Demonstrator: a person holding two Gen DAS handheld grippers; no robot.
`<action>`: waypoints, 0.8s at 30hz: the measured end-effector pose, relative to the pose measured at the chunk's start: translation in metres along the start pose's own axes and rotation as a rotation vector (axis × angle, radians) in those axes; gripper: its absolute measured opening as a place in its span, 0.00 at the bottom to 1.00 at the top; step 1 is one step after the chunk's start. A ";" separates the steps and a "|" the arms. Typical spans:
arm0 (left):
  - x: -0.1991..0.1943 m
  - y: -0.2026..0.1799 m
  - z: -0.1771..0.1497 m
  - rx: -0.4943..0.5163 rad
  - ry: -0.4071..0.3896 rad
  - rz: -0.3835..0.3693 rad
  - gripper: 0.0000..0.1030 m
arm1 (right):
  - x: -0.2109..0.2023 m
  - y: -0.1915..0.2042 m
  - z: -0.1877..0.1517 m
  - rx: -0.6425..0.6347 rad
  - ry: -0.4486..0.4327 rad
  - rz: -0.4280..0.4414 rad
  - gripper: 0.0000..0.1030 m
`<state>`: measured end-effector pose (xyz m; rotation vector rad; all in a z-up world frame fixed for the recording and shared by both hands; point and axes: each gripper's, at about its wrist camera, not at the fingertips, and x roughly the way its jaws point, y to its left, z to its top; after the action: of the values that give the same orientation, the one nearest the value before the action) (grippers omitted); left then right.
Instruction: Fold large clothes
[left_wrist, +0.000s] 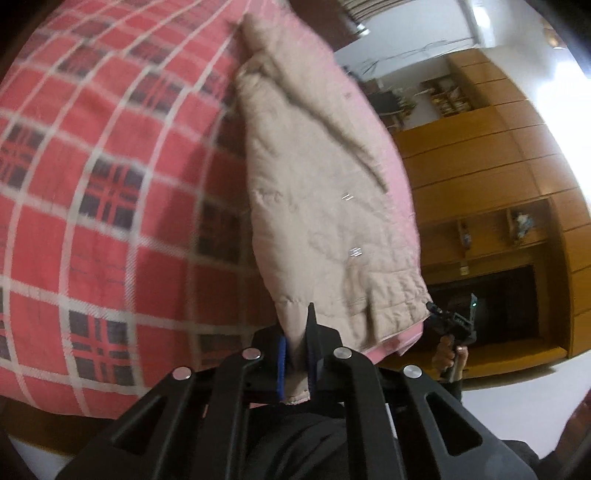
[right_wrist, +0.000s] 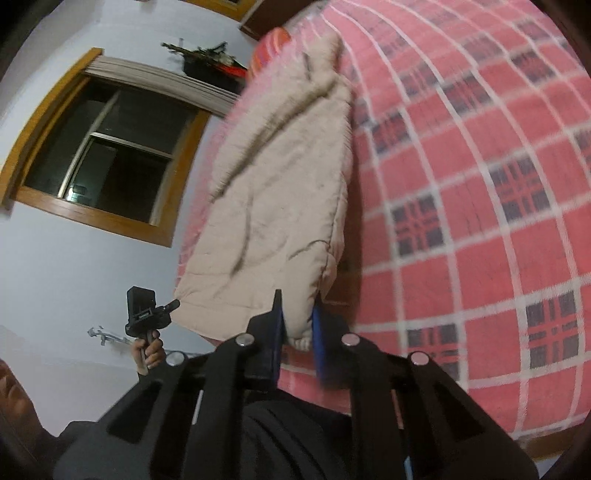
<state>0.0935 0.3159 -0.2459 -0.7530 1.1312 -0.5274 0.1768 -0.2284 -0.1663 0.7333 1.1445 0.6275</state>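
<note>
No text, label, brand name, number or sign can be read in either wrist view. The beige quilted garment (left_wrist: 317, 206), the red checked bedcover (left_wrist: 110, 177) and the wooden wall cabinets (left_wrist: 491, 155) carry no legible writing, and both views are blurred.
</note>
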 end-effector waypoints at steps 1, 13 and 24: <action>-0.005 -0.004 0.001 0.007 -0.010 -0.007 0.08 | -0.001 0.003 0.002 -0.005 -0.004 0.003 0.12; -0.034 -0.040 0.033 0.052 -0.128 -0.100 0.08 | -0.026 0.020 0.026 -0.024 -0.098 0.068 0.11; -0.040 -0.061 0.099 0.068 -0.204 -0.147 0.08 | -0.030 0.049 0.088 -0.065 -0.153 0.082 0.11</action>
<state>0.1722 0.3312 -0.1529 -0.8158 0.8691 -0.5948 0.2482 -0.2382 -0.0902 0.7622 0.9533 0.6634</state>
